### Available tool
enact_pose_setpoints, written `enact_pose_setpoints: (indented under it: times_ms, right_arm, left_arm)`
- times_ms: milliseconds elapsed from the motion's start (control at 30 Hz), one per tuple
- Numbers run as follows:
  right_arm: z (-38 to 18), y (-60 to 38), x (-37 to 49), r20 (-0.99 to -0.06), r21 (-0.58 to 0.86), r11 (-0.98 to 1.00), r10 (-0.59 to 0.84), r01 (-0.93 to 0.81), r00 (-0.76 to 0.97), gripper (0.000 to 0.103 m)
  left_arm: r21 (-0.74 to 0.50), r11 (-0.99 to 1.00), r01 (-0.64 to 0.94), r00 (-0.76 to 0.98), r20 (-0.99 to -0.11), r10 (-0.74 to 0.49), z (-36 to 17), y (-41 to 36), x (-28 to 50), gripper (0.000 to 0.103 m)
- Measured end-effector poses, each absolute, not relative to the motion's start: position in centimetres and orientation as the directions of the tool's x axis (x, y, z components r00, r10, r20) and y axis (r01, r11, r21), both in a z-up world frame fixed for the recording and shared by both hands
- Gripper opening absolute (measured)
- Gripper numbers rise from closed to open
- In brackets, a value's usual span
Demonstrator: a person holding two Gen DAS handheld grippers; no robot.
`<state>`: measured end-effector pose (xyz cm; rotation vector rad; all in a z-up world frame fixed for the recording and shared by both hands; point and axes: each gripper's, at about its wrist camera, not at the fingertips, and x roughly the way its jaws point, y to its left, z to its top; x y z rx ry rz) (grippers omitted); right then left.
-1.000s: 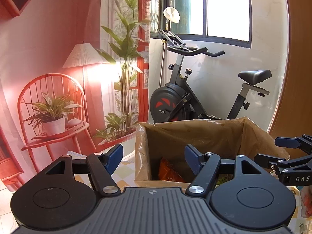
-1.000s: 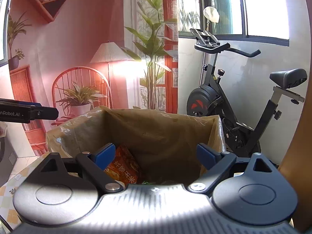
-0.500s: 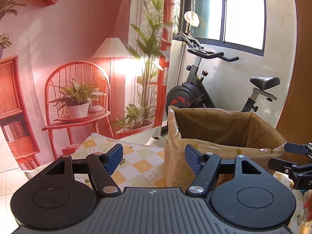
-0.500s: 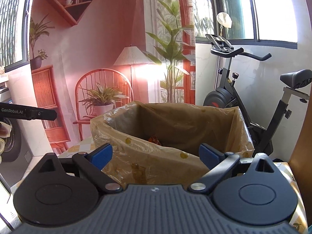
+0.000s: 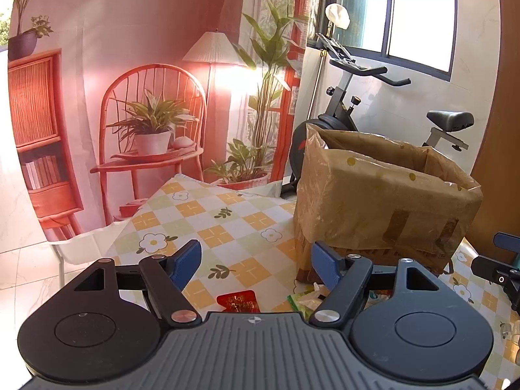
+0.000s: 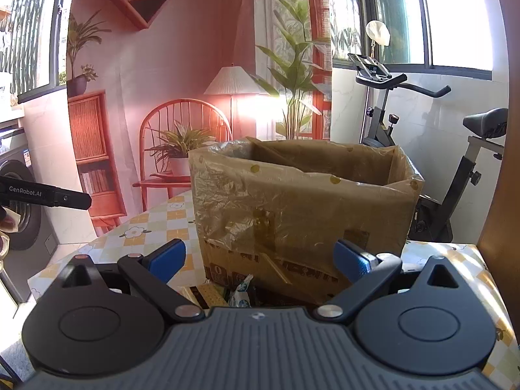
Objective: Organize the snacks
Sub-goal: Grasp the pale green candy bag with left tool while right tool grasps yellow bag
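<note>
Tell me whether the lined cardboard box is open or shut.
Open: the box stands upright, top uncovered, plastic liner folded over its rim. Contents cannot be seen.

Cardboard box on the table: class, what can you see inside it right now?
Only the brown plastic liner folded over the cardboard box rim and its far inner wall show. The near wall hides the bottom, so any contents cannot be seen.

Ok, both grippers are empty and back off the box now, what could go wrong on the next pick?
The red packet and green packet lie half hidden under the left gripper, so a grasp may miss. The snacks by the right gripper sit against the lined box; closing there might snag its loose plastic liner and drag the box.
</note>
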<state>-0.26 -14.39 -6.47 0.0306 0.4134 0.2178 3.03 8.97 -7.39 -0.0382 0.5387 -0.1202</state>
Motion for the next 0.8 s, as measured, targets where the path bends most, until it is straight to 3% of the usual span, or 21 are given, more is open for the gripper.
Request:
enact_pose_setpoints:
  times_ms: [133,600,800]
  right_arm:
    - [-8.3,-13.3,-1.1,-0.434,0.03,0.977,0.205,-0.213,0.878,0.097]
    - [-15.2,-11.8,-3.5,-0.736,-0.048,0.936,0.203,-0.349,0.646,0.086]
    - [-17.7,-12.1,-2.8,-0.768,-0.083,0.956,0.118,-0.28,0.63,0.078]
  left_arm:
    - [-0.115,0.988,0.106,0.819,-0.554,-0.153,-9.6,9.1,2.0,0.077]
    - [-0.159,0.981,0.107,0.771,-0.61,-0.183,-14.2,7.1,-1.2,0.077]
    - [-0.164,0.979,0.121,0.736,-0.647,-0.199,-15.3,6.5,-1.3,0.077]
